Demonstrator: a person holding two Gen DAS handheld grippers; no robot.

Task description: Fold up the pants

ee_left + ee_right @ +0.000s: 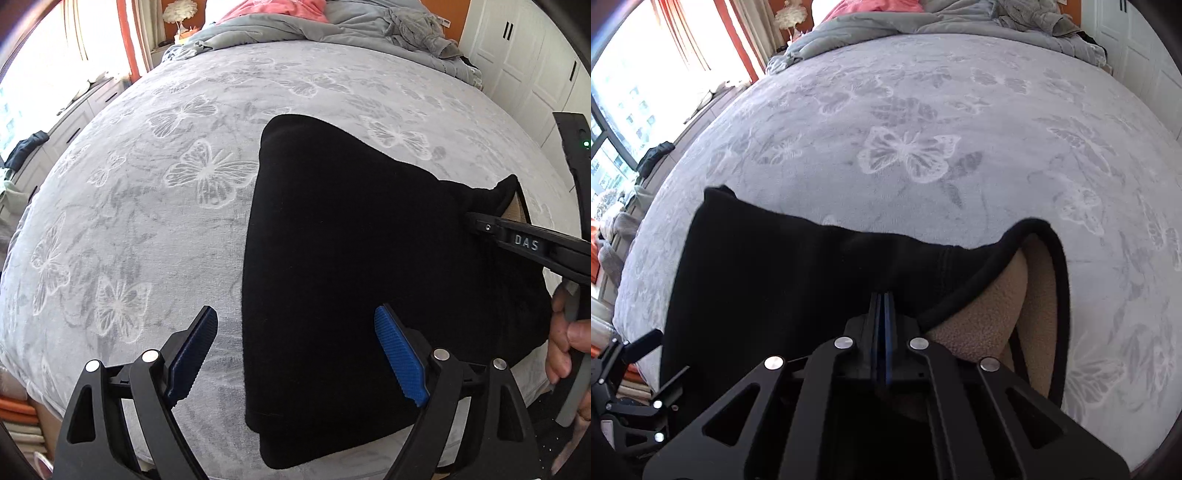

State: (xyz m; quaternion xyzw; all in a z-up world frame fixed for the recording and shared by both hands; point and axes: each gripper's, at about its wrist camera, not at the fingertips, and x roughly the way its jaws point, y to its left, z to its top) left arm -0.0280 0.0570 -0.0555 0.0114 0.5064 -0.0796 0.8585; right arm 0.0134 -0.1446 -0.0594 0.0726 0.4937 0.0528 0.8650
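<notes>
Black pants (351, 258) lie folded on a grey butterfly-patterned blanket (147, 184) that covers a bed. My left gripper (298, 356) is open over the pants' near left edge. One blue pad (195, 354) hangs above the blanket and the other fingertip (400, 362) above the black cloth. My right gripper (882, 295) is shut on a pinch of the pants (775, 266) near the waistband, whose raised rim shows a tan fleece lining (990, 314). The left wrist view shows that right gripper (471, 219) at the pants' right side, held by a hand (565, 343).
A rumpled grey duvet (277, 26) and a pink cloth (273, 7) lie at the bed's far end. White wardrobe doors (517, 55) stand on the right. On the left are a bright window with orange curtains (125, 37) and a low cabinet (74, 122).
</notes>
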